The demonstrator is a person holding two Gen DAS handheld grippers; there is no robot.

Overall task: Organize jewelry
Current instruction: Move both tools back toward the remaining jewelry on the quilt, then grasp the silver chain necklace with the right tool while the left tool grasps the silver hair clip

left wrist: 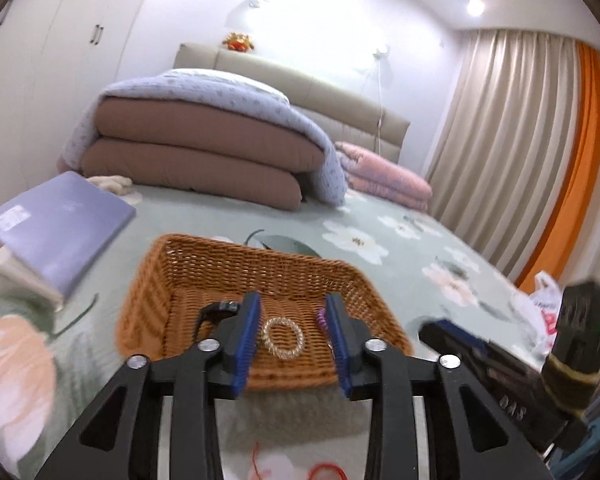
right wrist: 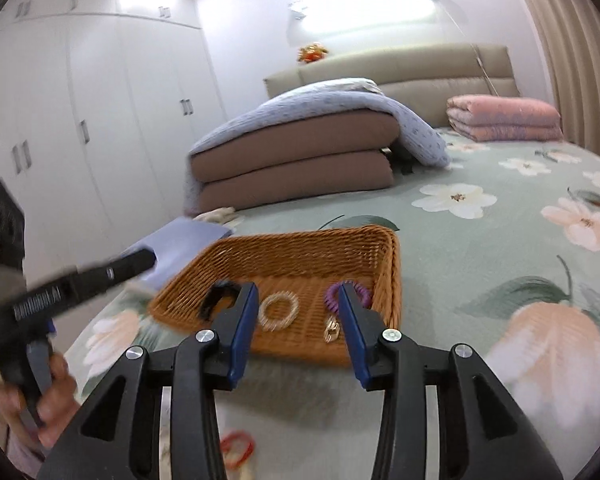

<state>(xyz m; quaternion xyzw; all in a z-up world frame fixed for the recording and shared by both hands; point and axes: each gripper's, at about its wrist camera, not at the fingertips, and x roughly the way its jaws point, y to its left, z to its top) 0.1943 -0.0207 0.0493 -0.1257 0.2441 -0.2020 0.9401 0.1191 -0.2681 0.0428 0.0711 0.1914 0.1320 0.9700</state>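
A brown wicker basket (left wrist: 188,264) (right wrist: 300,246) sits on the floral bedspread. Inside lie a clear spiral ring (left wrist: 283,337) (right wrist: 278,310), a black band (left wrist: 214,312) (right wrist: 216,298), a purple spiral ring (left wrist: 321,317) (right wrist: 334,298) and a small gold piece (right wrist: 331,332). My left gripper (left wrist: 293,342) is open and empty, hovering over the basket's near edge. My right gripper (right wrist: 298,330) is open and empty, just before the basket. A red ring (left wrist: 328,471) (right wrist: 236,446) lies on the bed below the grippers.
A lavender book (left wrist: 56,224) (right wrist: 184,240) lies left of the basket. Folded brown and blue quilts (left wrist: 204,152) (right wrist: 300,160) and a pink quilt (left wrist: 384,176) (right wrist: 504,118) lie further up the bed. Beige and orange curtains (left wrist: 540,152) hang at the right. A plastic bag (left wrist: 540,300) lies near them.
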